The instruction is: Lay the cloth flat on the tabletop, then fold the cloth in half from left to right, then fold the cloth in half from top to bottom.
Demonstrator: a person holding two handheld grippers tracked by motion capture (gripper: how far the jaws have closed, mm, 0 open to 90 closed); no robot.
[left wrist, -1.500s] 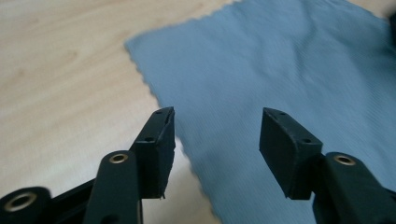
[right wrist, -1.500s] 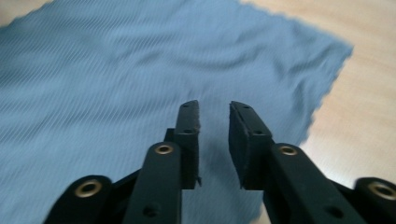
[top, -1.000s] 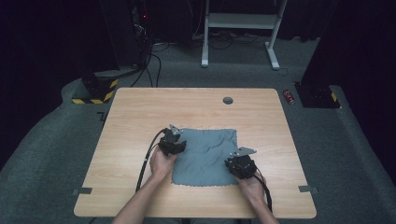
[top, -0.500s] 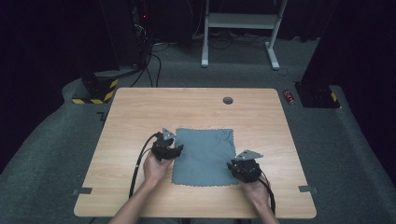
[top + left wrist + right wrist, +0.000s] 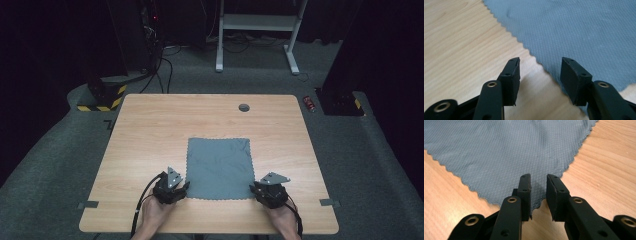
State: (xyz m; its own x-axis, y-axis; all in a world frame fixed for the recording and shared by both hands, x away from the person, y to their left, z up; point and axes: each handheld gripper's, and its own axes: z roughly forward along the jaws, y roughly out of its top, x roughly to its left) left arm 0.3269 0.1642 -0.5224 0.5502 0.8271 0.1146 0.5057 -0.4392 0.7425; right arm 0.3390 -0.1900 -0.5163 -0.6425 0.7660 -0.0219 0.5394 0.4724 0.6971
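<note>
Cloth flat on the surface, a hand-held gripper at each near corner

The cloth (image 5: 219,167) lies on the surface (image 5: 150,130), toward its near edge. The left hand-held gripper (image 5: 183,187) sits at its near-left corner, the right hand-held gripper (image 5: 255,189) at its near-right corner; a hole (image 5: 244,107) lies behind.

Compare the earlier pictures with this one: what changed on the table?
The cloth, rumpled earlier, now lies flat. Left hand-held gripper pulled back to its near left corner, right hand-held gripper to the near right; both now open, off the cloth. Table unchanged.
</note>
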